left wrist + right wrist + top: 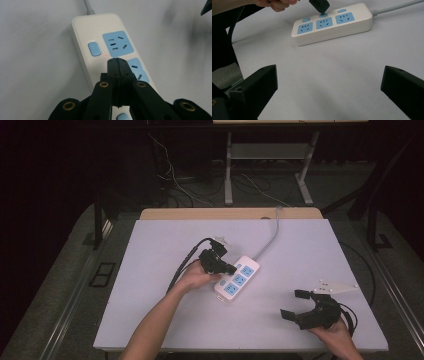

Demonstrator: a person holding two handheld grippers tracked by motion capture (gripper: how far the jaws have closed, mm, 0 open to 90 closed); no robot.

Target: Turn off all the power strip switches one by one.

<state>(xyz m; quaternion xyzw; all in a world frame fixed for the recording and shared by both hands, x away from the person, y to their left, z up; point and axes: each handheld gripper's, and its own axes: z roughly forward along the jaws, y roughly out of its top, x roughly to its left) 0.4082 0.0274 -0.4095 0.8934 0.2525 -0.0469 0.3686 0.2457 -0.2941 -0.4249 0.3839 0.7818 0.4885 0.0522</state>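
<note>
So the left gripper was over the middle of the counter, hand wrapped round it, and its fingers were pinched fully together with nothing between them. The closed tips were angled down at the white power strip, right over the row of little blue switches. From the left gripper view the tips sat just past the far switch, beside the middle blue socket; a tiny red light glowed on the strip near them. From the right gripper view the tip looked like it was on or just above the middle switch, but I couldn't tell whether it was actually touching.

The strip itself lay slantwise near the counter's centre, three blue sockets facing up, its grey cord running off toward the far edge.

Over at the near right corner, the right gripper was well apart from the strip, fingers spread wide, holding nothing, just bare counter between them.
</note>
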